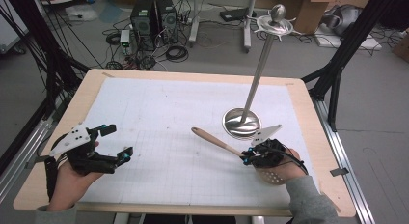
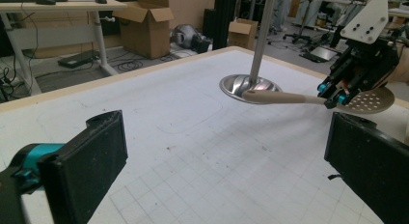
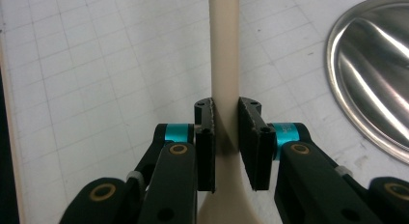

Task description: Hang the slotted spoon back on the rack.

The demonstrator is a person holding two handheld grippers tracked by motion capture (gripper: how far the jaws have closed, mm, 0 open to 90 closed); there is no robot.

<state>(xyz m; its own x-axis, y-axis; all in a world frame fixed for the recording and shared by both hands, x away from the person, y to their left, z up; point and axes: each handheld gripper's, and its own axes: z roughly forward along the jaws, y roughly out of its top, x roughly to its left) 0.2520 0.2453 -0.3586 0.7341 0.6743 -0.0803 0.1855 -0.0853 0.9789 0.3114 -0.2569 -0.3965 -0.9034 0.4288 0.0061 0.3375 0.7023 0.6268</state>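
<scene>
Right tongs (image 1: 247, 156) are clamped on the neck of a slotted spoon (image 1: 219, 143), lower right of the high view – pale handle pointing up-left over the white mat (image 1: 159, 122), perforated bowl tucked under the hand (image 1: 284, 168). In the right gripper view the pads (image 3: 206, 147) pinch the narrow handle (image 3: 224, 64) just above where it widens. Left tongs (image 1: 118, 142) stand wide with nothing between them, lower left of the high view, well apart from the spoon. The metal stand (image 1: 241, 121) with its round base and tall pole sits just beside the spoon, upper right of it. Risks, as I judge: grip is on a slim smooth stem near the bowl end, so the long handle could pivot or slide in the pads; a swing toward the pole could knock the handle against it or tip the stand. Hard to tell – whether the spoon's bowl touches the table, since the hand covers it; in the left gripper view the bowl (image 2: 369, 101) looks lifted, not certain. Top fitting of the stand is blurred.
</scene>
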